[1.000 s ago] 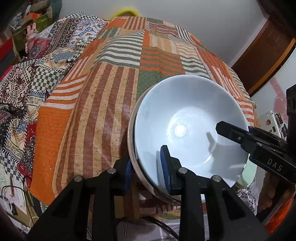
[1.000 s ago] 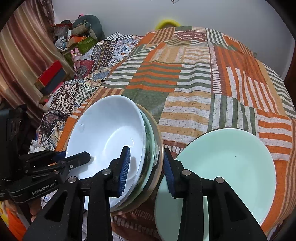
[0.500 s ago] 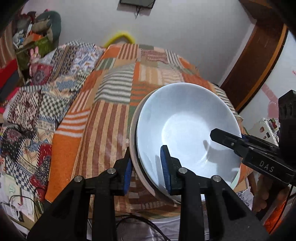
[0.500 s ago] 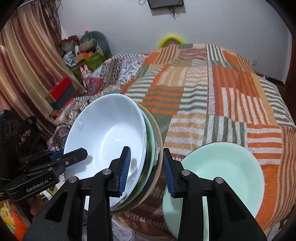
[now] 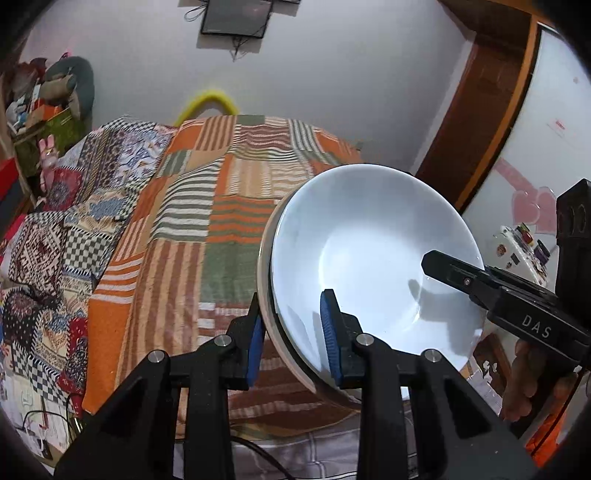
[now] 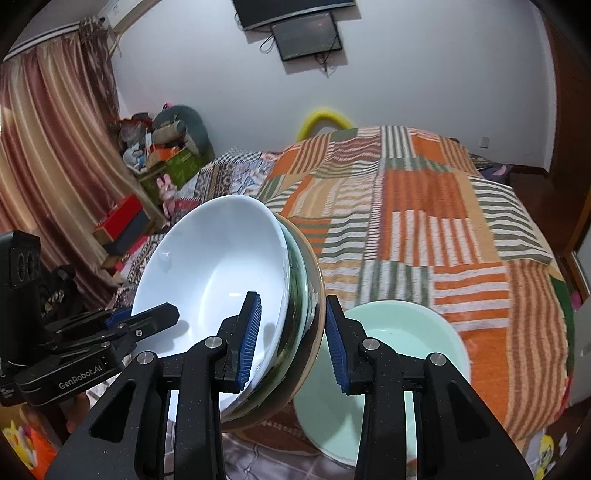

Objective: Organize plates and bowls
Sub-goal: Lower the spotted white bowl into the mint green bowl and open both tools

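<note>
Nearest the lens, your left gripper [image 5: 291, 332] has its jaws clamped on the near rim of a nested stack of dishes, one blue pad on the outer side and the other inside the white bowl [image 5: 373, 258]. From the opposite side your right gripper [image 6: 293, 338] bites the same stack, jaws clamped across the rim of the white bowl, a green-patterned dish [image 6: 300, 295] beneath it and a tan plate [image 6: 317, 295] outermost. You hold the stack tilted and clear of the bed between the 2 grippers. Just beside your right gripper, lower and to its right, a pale green bowl [image 6: 413, 332] sits upright at the near edge of the bed, apart from the stack. Beyond it the striped orange, green and cream patchwork blanket [image 6: 424, 221] spreads over the bed. Farther off, a yellow curved object [image 6: 323, 116] shows at the head of the bed, and 2 dark screens [image 6: 306, 35] hang on the white wall.
</note>
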`<state>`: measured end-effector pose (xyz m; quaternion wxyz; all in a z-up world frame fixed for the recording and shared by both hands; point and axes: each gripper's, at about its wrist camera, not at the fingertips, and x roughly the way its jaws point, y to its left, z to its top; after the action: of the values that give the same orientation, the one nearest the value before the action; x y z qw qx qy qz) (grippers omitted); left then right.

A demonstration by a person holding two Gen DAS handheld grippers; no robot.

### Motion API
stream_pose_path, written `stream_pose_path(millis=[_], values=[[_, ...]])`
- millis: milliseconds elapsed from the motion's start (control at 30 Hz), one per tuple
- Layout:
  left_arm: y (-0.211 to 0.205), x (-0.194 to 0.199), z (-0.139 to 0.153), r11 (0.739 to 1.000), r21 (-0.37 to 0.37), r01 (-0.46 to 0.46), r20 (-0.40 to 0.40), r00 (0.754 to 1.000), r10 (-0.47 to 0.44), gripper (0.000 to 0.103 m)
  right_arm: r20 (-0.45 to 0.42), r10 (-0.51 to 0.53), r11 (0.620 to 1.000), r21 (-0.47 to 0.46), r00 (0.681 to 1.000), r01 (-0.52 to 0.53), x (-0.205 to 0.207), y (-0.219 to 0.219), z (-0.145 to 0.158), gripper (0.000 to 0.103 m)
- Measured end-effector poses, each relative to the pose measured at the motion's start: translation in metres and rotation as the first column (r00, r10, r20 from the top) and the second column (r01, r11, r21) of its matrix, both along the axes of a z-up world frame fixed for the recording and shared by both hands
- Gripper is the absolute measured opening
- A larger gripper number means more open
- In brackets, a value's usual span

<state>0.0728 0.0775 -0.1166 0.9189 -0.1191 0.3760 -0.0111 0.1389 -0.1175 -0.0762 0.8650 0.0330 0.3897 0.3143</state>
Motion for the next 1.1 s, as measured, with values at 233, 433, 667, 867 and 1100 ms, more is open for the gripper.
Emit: stream_pose_path(millis=[233, 433, 667, 867, 1100], values=[[-0.032, 0.009, 0.002, 0.998, -0.004, 0.058, -0.010, 0.998, -0.058, 0.029, 0.009, -0.058, 0.998, 0.011, 0.998, 0.058, -0.003, -0.033, 0.002, 0.032], [-0.059, 0.021, -0.003, 0.994, 0.006, 0.106, -0.033, 0.994, -0.106, 0.029, -0.004, -0.106, 0.994, 0.007, 0.994, 0.106, -0.002, -0.058, -0.002, 0.032], [-0.076, 0.037, -0.019, 0.990, 0.006, 0.139, -0.081, 0.987, -0.138, 0.029, -0.036, -0.146, 0.989, -0.007, 0.989, 0.146, -0.001, -0.077, -0.014, 0.032], [-0.084, 0.048, -0.035, 0.989, 0.005, 0.148, -0.127, 0.981, -0.147, 0.029, -0.083, -0.161, 0.987, -0.021, 0.983, 0.160, 0.002, -0.086, -0.031, 0.032], [-0.091, 0.062, -0.058, 0.987, -0.003, 0.158, -0.189, 0.970, -0.156, 0.029, -0.141, -0.174, 0.985, -0.036, 0.975, 0.170, 0.011, -0.090, -0.050, 0.032]])
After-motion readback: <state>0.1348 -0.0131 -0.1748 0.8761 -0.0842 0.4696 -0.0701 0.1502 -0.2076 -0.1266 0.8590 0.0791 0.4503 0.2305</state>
